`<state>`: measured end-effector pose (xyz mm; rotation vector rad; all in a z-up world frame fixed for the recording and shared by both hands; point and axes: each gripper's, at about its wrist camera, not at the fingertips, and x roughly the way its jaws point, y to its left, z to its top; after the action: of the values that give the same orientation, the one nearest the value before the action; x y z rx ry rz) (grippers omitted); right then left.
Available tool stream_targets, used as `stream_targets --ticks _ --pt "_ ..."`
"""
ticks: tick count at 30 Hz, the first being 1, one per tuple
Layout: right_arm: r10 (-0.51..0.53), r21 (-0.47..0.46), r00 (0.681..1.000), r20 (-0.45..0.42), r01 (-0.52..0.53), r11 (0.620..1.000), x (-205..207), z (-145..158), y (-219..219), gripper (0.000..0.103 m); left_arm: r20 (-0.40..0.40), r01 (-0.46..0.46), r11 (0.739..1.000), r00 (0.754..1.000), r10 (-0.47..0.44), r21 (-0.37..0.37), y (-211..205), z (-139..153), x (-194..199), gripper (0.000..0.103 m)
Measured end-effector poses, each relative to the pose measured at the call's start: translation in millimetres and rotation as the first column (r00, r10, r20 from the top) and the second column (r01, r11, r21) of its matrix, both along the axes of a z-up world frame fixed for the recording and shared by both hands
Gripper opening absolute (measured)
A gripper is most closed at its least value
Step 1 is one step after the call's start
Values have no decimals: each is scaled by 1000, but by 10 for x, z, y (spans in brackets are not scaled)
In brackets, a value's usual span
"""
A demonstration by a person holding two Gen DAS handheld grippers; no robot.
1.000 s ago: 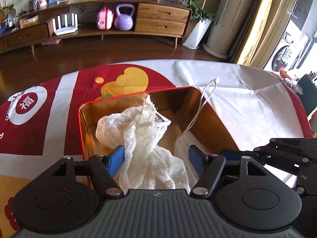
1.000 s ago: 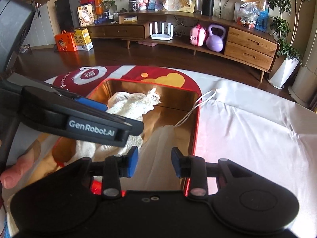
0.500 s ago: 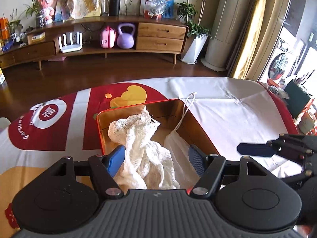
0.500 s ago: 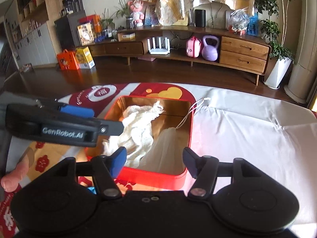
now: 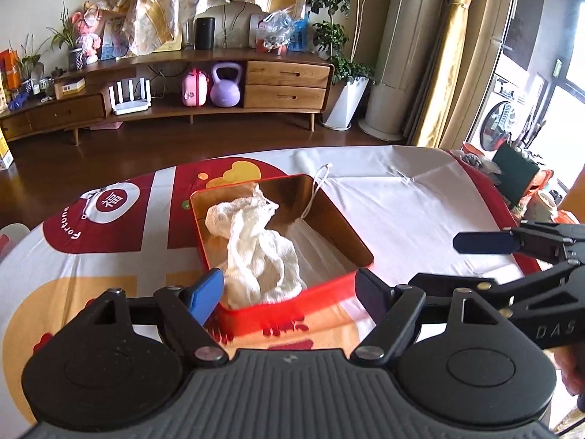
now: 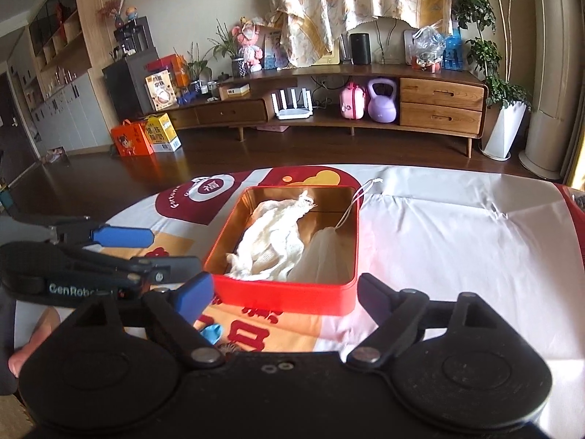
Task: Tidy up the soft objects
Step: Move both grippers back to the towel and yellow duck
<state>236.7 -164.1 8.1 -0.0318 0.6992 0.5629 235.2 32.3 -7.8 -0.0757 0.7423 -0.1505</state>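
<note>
A: What do we have in the red tin (image 6: 283, 298) right now?

B: Two soft things. We see a crumpled white gauze cloth (image 6: 272, 236) heaped along the tin's left side, running from the far wall to the near wall, and a sheer white drawstring pouch (image 6: 321, 254) lying beside it on the right.

A: Does the pouch sit wholly inside?

B: Its body does, but its white cord (image 6: 360, 194) trails up over the far right corner of the rim and ends on the tablecloth (image 6: 457, 241) outside. The tin has a gold-coloured inside and stands open on the cloth, partly on the red-and-yellow printed part.

A: And our grippers?

B: Both hang above the near side of the tin, clear of it. The left gripper (image 5: 290, 291) has its jaws opening — nothing is between them; the gauze cloth only shows through the gap, down in the tin. The right gripper (image 6: 287, 294) is opening too, wide and empty, with the tin's near wall seen between its fingers.

A: Anything else close by?

B: A small blue thing (image 6: 212, 331) lies on the tablecloth just in front of the tin — we cannot tell what it is.
</note>
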Motion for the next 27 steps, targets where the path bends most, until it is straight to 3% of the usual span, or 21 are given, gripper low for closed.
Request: stream_targets --ticks 12,17,24,27 --pt "-23 80 1000 20 22 997 -470 50 -120 101 36 -9 999 999 10 -32 30 90 -579 85" --pt "-35 102 999 41 30 994 -663 28 -168 102 50 -33 998 998 36 -52 104 121 -758 93" --pt "-24 96 998 62 18 995 -880 -81 -188 102 62 -59 994 996 65 -94 201 55 -981 94" --pt "-21 88 998 66 16 996 -940 -142 -191 102 80 -77 994 993 84 -80 215 -4 -1074 103"
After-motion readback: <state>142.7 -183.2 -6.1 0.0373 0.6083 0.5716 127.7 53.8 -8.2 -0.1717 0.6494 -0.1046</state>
